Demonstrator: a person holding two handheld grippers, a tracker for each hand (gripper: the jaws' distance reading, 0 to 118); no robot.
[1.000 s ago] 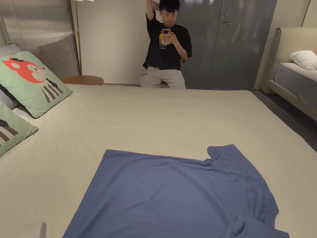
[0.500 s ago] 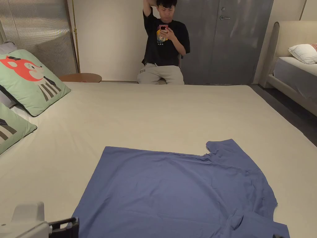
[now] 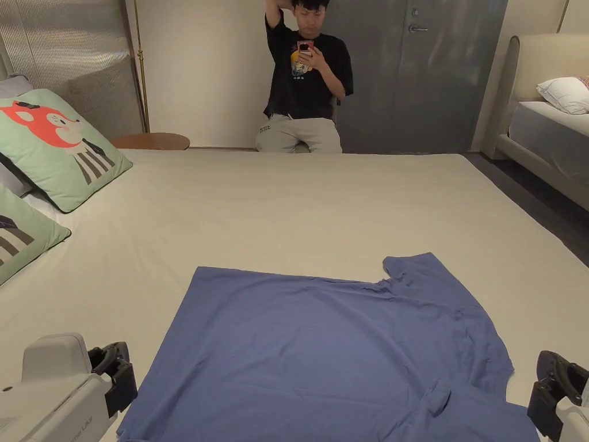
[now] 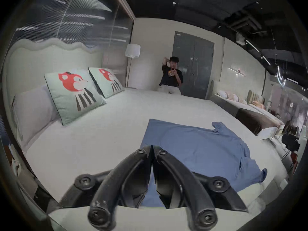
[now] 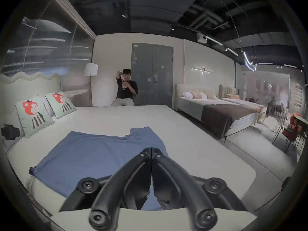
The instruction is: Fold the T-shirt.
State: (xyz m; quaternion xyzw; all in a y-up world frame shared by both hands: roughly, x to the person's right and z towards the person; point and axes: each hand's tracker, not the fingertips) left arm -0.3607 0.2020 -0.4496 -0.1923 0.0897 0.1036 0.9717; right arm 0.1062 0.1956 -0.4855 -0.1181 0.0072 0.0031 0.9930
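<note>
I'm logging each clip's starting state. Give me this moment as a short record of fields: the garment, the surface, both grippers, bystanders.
garment: blue T-shirt, spread flat, unfolded
surface: beige bed
left gripper: jaws shut, empty, above the shirt's hem end
right gripper: jaws shut, empty, above the shirt's sleeve end
bystander: person seated beyond the bed
extras: fox pillows at left

One blue T-shirt (image 3: 328, 351) lies on the bed (image 3: 299, 213). Two green fox-print cushions (image 3: 60, 147) lean at its left edge. Two grippers: the left gripper (image 3: 118, 374), the right gripper (image 3: 552, 385). One person (image 3: 305, 80) sits past the far edge. One floor lamp (image 4: 132, 51) stands there.
</note>
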